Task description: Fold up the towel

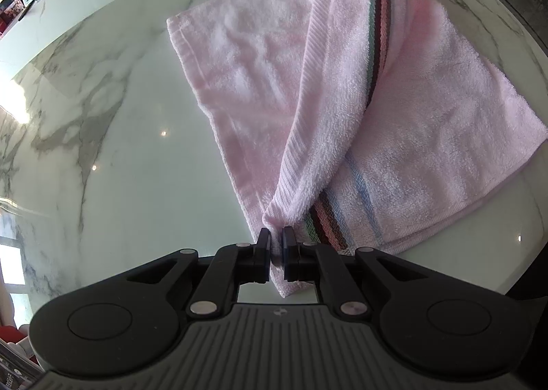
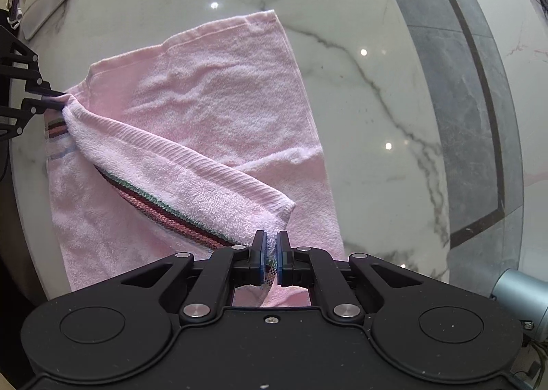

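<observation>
The right claw [image 2: 271,261] sits nearest, pinched tight on one corner of the pink towel [image 2: 212,109]. The left claw [image 1: 276,247] is squeezed shut on the other corner of the same striped end. That end hangs lifted between them. The rest of the towel lies flat on the marble counter [image 2: 359,57]. The towel looks soft, light and floppy, so corners are the best places to hold.

My pink terry towel [image 2: 212,105] lies partly folded on the marble worktop [image 2: 359,88]; its striped end is lifted off it, one corner pinched in each of my grippers.
</observation>
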